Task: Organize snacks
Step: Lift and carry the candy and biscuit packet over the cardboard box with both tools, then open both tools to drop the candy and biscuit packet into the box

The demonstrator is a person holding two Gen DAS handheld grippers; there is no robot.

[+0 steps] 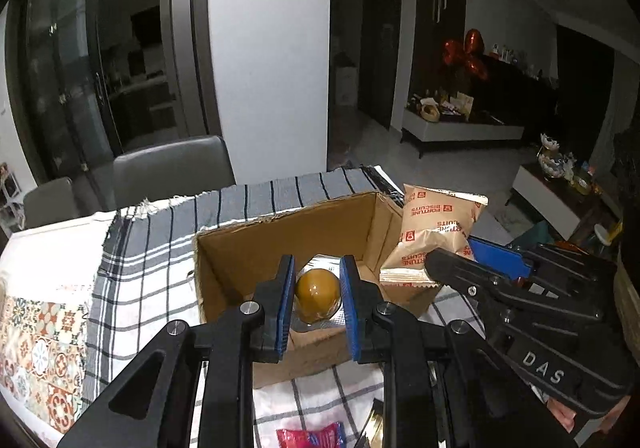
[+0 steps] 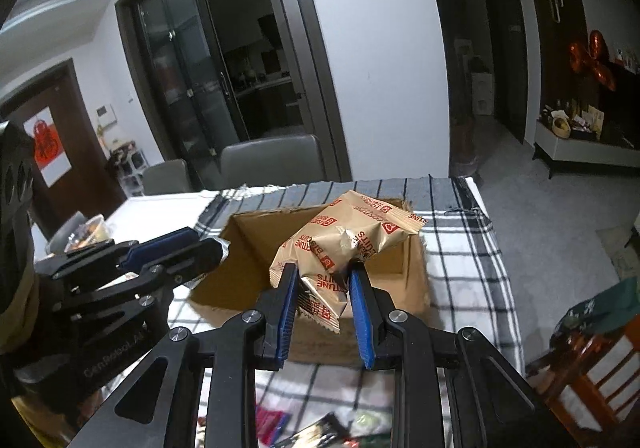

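An open cardboard box (image 1: 248, 248) stands on a checked cloth. My left gripper (image 1: 316, 288) is shut on a round brown sweet in a clear silver-backed pack (image 1: 317, 296) and holds it over the box's near part. My right gripper (image 2: 324, 280) is shut on a tan Fortune Biscuits packet (image 2: 344, 240) and holds it above the box (image 2: 256, 248). The packet also shows in the left wrist view (image 1: 436, 232) at the box's right wall, with the right gripper (image 1: 452, 268) on it. The left gripper shows at the left of the right wrist view (image 2: 188, 248).
The checked cloth (image 1: 152, 248) covers the table's far end. Several loose snack packs lie near me, a red one (image 1: 312, 438) and dark ones (image 2: 320, 428). Grey chairs (image 1: 172, 172) stand behind the table. A food tub (image 2: 88, 232) sits at the left.
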